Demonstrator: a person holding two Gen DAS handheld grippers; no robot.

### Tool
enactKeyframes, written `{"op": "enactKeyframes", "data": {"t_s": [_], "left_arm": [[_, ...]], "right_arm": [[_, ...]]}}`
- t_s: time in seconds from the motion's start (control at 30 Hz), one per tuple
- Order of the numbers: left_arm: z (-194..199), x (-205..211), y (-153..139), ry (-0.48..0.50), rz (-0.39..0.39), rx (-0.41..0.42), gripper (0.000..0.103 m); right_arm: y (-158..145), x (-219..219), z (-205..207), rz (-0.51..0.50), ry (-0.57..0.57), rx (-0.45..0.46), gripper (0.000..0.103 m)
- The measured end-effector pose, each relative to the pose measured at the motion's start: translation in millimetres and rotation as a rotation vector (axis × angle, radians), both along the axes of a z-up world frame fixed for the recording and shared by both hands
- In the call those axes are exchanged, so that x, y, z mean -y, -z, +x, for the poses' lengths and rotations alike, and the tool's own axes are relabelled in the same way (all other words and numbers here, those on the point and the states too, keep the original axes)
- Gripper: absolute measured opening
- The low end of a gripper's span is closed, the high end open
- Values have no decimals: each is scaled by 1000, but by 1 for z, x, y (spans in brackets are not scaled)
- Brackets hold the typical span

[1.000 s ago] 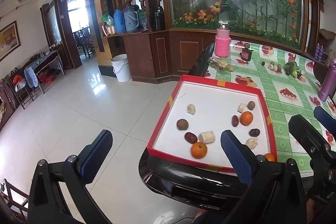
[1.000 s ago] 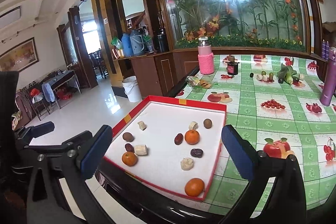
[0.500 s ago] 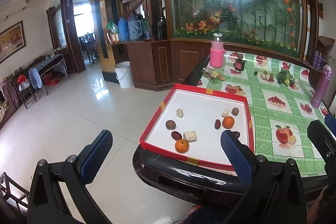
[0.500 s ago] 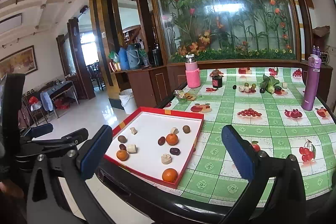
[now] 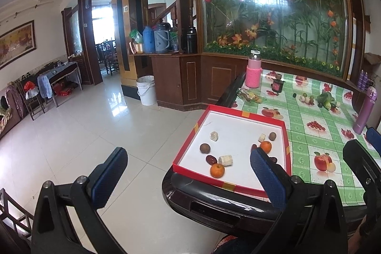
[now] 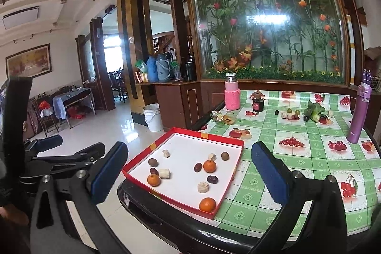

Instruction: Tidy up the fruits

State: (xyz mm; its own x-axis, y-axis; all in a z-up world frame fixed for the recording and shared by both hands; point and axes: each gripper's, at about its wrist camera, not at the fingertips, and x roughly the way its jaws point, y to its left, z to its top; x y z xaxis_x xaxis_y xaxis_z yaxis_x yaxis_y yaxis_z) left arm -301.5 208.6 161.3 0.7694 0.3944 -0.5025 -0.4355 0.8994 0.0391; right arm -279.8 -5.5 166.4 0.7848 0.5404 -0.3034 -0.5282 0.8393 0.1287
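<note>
A shallow red tray [image 5: 245, 114] [image 6: 209, 135] with a white floor lies on the near corner of the table. It holds three oranges [image 6: 207, 204], [image 6: 209, 165], [image 6: 153, 180], dark dates [image 6: 212, 179], brown round fruits [image 6: 152, 161] and pale banana pieces [image 6: 203, 187]. My left gripper [image 5: 188, 175] is open and empty, held off the table's near left corner. My right gripper [image 6: 188, 173] is open and empty, held above the table's near edge, short of the tray. The left gripper also shows at the left of the right wrist view [image 6: 50, 142].
The table has a green fruit-print cloth [image 6: 309, 158] and a dark rim [image 6: 166, 208]. Further back stand a pink bottle [image 6: 232, 94], a dark jar [image 6: 259, 104], a purple bottle [image 6: 358, 116], and loose greens and fruit [image 6: 312, 112]. Tiled floor [image 5: 71, 135] lies to the left.
Both grippers have drawn back and up from the tray, so the tray looks smaller and more of the table shows. Both stay open and the fruits have not moved.
</note>
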Motion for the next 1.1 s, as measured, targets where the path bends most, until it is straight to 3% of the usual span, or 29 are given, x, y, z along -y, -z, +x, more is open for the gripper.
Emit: {"op": "enactKeyframes", "data": {"t_s": [0.6,1.1], "left_arm": [[38,-62,34,-18,-39,-79,103],[79,-96,55,-23,-60,-179,103]], "right_arm": [[23,-71,38,-99,-10,-72,103],[48,-112,93,-110,-15,-177,103]]}}
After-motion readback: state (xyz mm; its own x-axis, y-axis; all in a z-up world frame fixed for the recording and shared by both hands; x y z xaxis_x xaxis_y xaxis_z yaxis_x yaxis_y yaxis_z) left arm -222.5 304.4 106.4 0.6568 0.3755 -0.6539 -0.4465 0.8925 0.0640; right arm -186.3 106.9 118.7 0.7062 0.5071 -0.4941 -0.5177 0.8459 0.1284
